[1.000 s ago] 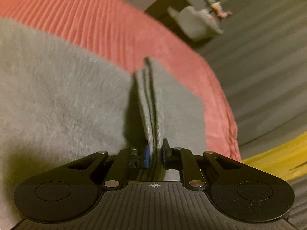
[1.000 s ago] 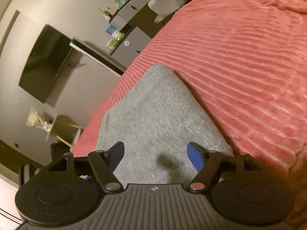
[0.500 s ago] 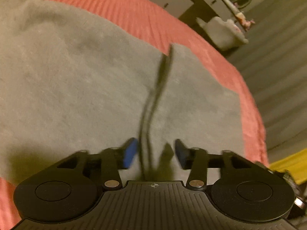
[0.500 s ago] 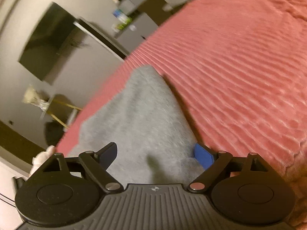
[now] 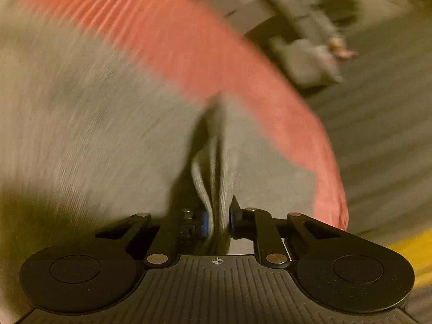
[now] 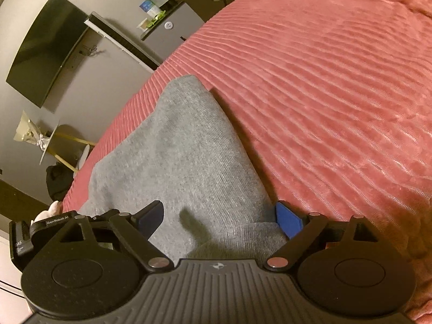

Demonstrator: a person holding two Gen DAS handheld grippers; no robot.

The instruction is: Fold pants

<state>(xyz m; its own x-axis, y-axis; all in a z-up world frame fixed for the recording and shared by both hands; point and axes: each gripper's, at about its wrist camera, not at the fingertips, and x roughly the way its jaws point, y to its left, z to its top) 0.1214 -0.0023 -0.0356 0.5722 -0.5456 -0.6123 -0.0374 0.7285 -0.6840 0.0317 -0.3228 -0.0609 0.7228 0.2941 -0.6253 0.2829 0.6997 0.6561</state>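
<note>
Pants (image 5: 218,189) pinched in left tongs (image 5: 218,222)

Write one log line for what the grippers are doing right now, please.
left hand-held gripper: shut on grey knit pants | right hand-held gripper: open | red ribbed bedspread

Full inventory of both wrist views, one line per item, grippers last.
pants: 1, grey, lying on the bedspread, a ridge of fabric pinched up
bedspread: 1, ribbed coral red, under the pants
TV: 1, black, on the wall, upper left of the right wrist view
cabinet: 1, grey, beyond the bed, small items on top
side table: 1, gold legs, by the wall
left gripper: 1, black, blue pad, shut on the pants ridge
right gripper: 1, black, blue pad, open astride the near end of the pants
</note>
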